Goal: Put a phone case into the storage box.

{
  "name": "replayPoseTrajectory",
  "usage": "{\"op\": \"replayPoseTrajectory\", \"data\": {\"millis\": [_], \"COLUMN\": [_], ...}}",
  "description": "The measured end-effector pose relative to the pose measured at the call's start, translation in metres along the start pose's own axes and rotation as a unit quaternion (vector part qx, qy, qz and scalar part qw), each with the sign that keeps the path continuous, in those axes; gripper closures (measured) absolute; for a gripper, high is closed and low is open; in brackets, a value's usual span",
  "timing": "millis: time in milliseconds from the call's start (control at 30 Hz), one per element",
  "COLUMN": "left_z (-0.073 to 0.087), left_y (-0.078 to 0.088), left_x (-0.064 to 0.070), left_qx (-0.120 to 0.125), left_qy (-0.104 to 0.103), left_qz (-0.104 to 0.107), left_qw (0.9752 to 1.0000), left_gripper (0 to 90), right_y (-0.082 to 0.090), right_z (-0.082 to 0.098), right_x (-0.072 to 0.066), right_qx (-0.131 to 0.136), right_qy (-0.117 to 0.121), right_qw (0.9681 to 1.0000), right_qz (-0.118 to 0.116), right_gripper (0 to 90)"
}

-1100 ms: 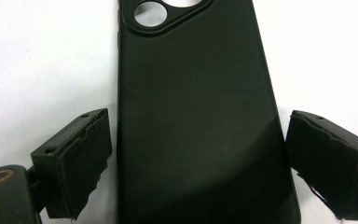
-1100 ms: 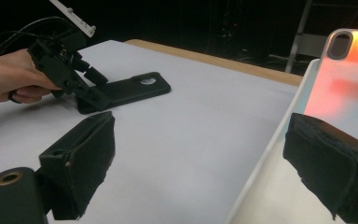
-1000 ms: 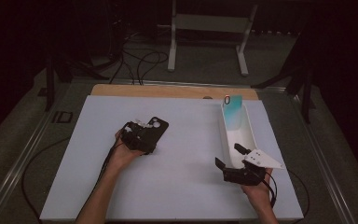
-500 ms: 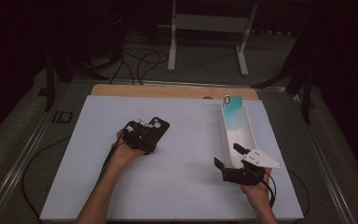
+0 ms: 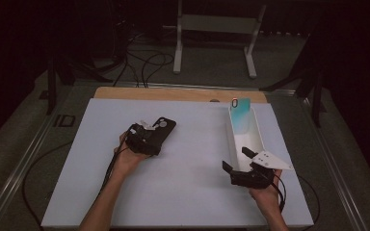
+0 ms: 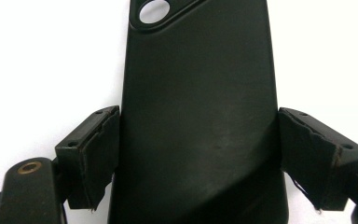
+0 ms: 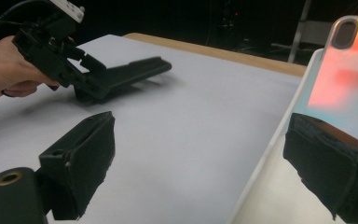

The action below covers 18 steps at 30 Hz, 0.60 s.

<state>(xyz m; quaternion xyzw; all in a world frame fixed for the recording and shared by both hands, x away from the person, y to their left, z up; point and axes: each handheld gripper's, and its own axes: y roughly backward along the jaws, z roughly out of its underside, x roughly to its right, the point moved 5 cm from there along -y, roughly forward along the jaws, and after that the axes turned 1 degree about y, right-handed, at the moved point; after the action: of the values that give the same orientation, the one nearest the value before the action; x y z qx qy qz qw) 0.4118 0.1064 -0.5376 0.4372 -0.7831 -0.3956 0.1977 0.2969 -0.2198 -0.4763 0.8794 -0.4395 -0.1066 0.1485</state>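
Black phone case (image 6: pixel 200 116) | between left claw (image 6: pixel 198 158) pads, touching both, just closing on it | right claw (image 7: pixel 214 168) wide

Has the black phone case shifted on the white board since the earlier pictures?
No: the black phone case keeps its place against the white tray.

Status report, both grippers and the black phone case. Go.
Left gripper jaws just been closing, clamped on black phone case. Right gripper open astride white tray wall. Nothing obstructing.
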Motion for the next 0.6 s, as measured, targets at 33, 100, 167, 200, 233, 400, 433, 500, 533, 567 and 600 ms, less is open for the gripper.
{"op": "replayPoseTrajectory", "data": {"millis": [33,100,167,200,233,400,433,500,533,567,600], "left_z": [-0.001,-0.003,-0.005,-0.006,-0.007,-0.011,-0.011,-0.011,-0.012,-0.012,-0.012], "left_y": [0.003,0.010,0.018,0.022,0.026,0.045,0.049,0.055,0.058,0.061,0.064], "left_x": [0.001,0.003,0.005,0.006,0.007,0.013,0.015,0.019,0.021,0.023,0.025], "left_qx": [0.006,0.018,0.028,0.035,0.041,0.074,0.079,0.089,0.093,0.099,0.103], "left_qy": [-0.001,-0.005,-0.010,-0.012,-0.014,-0.023,-0.025,-0.030,-0.033,-0.036,-0.039], "left_qz": [-0.001,-0.003,-0.002,-0.004,-0.004,-0.004,-0.001,-0.001,0.004,0.004,0.007], "left_qw": [1.0000,0.9998,0.9996,0.9993,0.9990,0.9970,0.9965,0.9956,0.9951,0.9944,0.9940], "left_gripper": [17.5,17.5,17.4,17.4,17.4,17.3,17.2,17.2,17.1,17.1,17.0], "right_y": [0.000,-0.001,-0.002,-0.002,-0.003,-0.011,-0.013,-0.016,-0.017,-0.019,-0.020], "right_z": [-0.001,-0.003,-0.007,-0.009,-0.011,-0.023,-0.026,-0.032,-0.035,-0.038,-0.041], "right_x": [0.000,0.000,0.001,0.001,0.001,0.001,0.000,0.000,-0.001,-0.001,-0.001], "right_qx": [-0.001,-0.004,-0.006,-0.006,-0.008,-0.027,-0.030,-0.034,-0.035,-0.035,-0.035], "right_qy": [-0.006,-0.010,-0.009,-0.011,-0.013,-0.016,-0.013,-0.012,-0.012,-0.011,-0.011], "right_qw": [1.0000,0.9999,0.9999,0.9999,0.9998,0.9990,0.9990,0.9987,0.9986,0.9987,0.9987], "right_qz": [-0.004,-0.009,-0.008,-0.010,-0.012,-0.030,-0.031,-0.035,-0.038,-0.036,-0.034], "right_gripper": [9.2,9.2,9.2,9.2,9.2,9.1,9.1,9.1,9.1,9.1,9.2]}}
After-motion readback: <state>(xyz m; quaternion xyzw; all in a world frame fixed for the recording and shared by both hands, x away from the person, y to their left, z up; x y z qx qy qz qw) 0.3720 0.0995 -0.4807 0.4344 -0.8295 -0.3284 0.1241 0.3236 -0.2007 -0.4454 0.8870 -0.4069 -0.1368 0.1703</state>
